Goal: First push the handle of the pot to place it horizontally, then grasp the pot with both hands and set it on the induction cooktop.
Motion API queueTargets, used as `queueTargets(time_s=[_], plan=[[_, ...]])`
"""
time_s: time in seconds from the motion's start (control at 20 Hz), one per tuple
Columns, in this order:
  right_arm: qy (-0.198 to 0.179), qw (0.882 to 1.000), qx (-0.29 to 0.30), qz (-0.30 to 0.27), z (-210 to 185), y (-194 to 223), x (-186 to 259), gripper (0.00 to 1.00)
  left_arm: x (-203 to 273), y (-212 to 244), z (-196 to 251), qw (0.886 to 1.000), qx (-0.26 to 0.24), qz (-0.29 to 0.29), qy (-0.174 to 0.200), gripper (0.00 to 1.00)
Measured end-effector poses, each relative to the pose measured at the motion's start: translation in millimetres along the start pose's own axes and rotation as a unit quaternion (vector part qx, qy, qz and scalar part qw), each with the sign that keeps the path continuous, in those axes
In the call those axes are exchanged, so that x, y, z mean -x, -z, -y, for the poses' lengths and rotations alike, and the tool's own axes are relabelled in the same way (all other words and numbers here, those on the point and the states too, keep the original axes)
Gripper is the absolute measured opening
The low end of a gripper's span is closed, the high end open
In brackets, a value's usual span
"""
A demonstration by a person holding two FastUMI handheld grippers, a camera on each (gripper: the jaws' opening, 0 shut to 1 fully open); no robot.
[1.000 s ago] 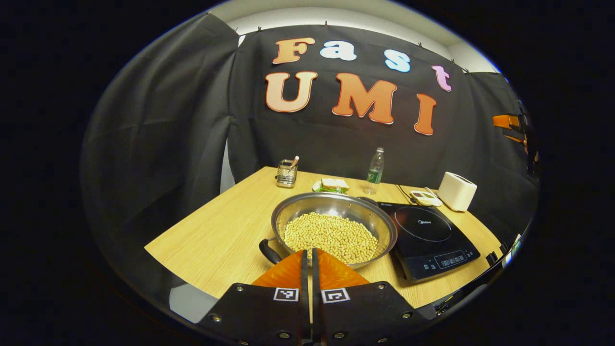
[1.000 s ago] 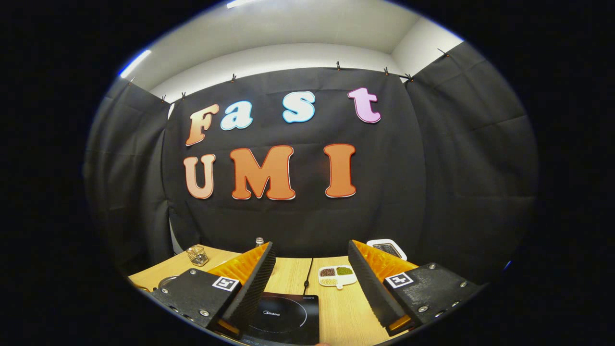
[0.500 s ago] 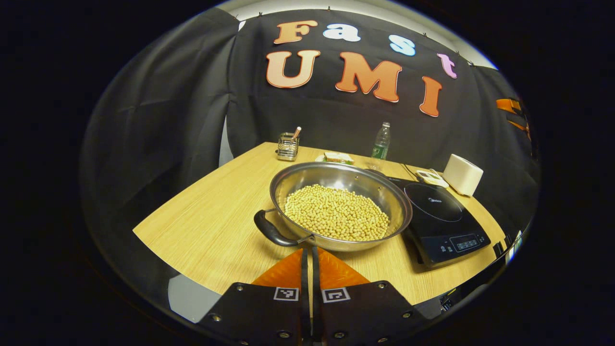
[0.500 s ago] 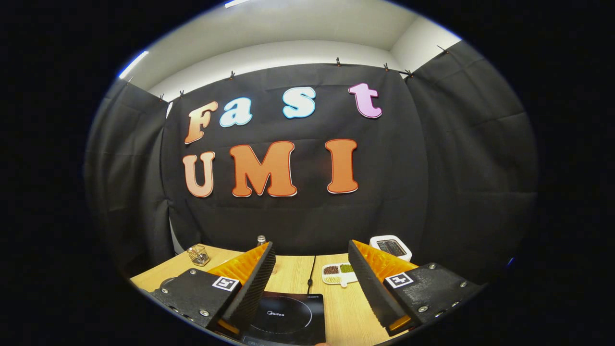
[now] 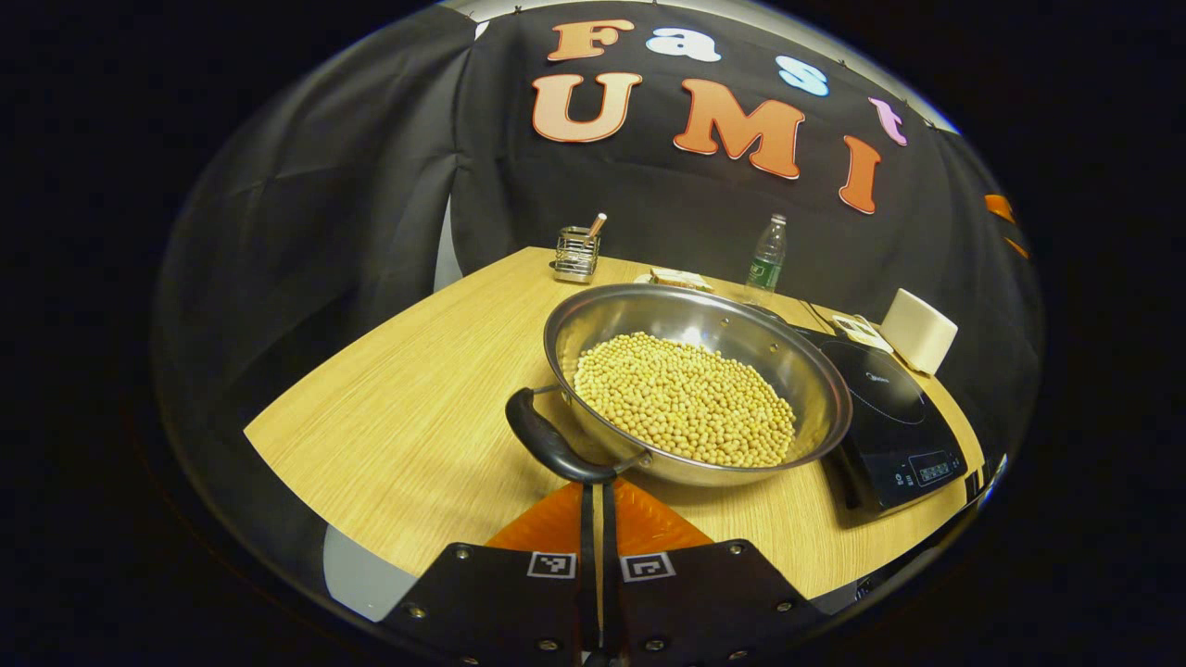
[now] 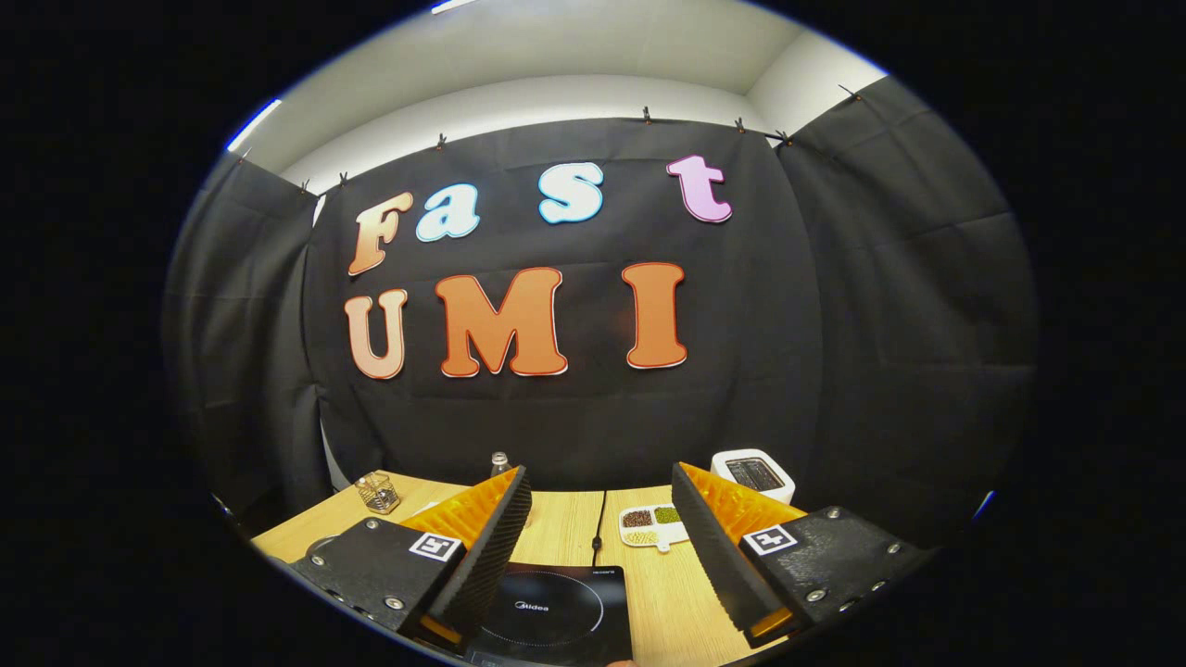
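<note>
The handle-pushing step is in hand: the left gripper (image 5: 593, 491), fingers together, sits just below the pot (image 5: 695, 384) handle (image 5: 548, 445), apparently touching. Next calls for a sideways nudge. The right gripper (image 6: 600, 547), fingers apart, hovers over the induction cooktop (image 6: 551, 611).

i see the wooden table (image 5: 408, 417) carrying the pot (image 5: 806, 371) of beans, induction cooktop (image 5: 889, 408), wire holder (image 5: 576, 255), bottle (image 5: 765, 261), white box (image 5: 919, 330) and sectioned dish (image 6: 650, 525).
</note>
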State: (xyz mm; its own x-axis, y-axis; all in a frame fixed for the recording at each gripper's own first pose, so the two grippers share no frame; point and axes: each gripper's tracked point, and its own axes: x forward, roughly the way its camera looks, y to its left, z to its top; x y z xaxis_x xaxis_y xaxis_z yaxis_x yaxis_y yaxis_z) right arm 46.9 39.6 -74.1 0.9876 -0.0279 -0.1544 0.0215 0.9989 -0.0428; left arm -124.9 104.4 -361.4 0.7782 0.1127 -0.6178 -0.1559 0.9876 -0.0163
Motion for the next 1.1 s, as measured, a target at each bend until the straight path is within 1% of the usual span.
queueTargets(time_s=[0.05, 0.1, 0.2, 0.25, 0.3, 0.5, 0.55, 0.6, 0.85, 0.9, 0.95, 1.0, 1.1], plan=[[0.000, 1.000, -0.001, 0.000, 0, 0, 0, 0.95, -2, 0, -1, 1.000, 0.001, -0.003, 0.001, 0.03], [0.001, 1.000, -0.002, 0.001, 0, 0, 0, 0.95, -3, -1, -4, 1.000, 0.000, -0.004, -0.001, 0.00], [0.005, 1.000, -0.001, 0.003, 0, -1, 0, 0.95, -5, -5, -8, 1.000, -0.002, -0.002, -0.002, 0.07], [0.006, 1.000, 0.000, 0.004, 1, -2, -1, 0.95, -7, -5, -11, 1.000, 0.000, -0.003, -0.004, 0.00], [0.008, 1.000, 0.001, 0.005, 1, -1, 0, 0.95, -9, -7, -14, 1.000, 0.001, -0.003, -0.005, 0.03], [0.008, 1.000, 0.000, 0.004, -1, 0, -1, 0.95, -18, -14, -27, 1.000, -0.003, -0.007, -0.013, 0.04], [0.008, 1.000, 0.000, 0.004, -1, 1, -1, 0.95, -21, -15, -32, 1.000, -0.007, -0.006, -0.015, 0.00], [0.009, 1.000, 0.000, 0.003, -1, 1, -2, 0.95, -24, -18, -36, 1.000, -0.012, -0.007, -0.016, 0.03], [0.012, 1.000, 0.001, -0.001, -3, 6, -4, 0.95, -37, -26, -52, 0.999, -0.031, -0.005, -0.023, 0.03], [0.012, 1.000, 0.000, -0.002, -4, 8, -5, 0.95, -40, -29, -54, 0.999, -0.032, -0.004, -0.023, 0.00], [0.012, 1.000, 0.000, -0.004, -5, 9, -6, 0.95, -43, -30, -57, 0.999, -0.030, -0.004, -0.022, 0.00], [0.012, 1.000, 0.000, -0.006, -5, 11, -6, 0.95, -45, -32, -59, 0.999, -0.027, -0.004, -0.021, 0.03], [0.013, 1.000, -0.001, -0.009, -6, 14, -8, 0.95, -51, -36, -63, 1.000, -0.023, -0.003, -0.019, 0.04]])
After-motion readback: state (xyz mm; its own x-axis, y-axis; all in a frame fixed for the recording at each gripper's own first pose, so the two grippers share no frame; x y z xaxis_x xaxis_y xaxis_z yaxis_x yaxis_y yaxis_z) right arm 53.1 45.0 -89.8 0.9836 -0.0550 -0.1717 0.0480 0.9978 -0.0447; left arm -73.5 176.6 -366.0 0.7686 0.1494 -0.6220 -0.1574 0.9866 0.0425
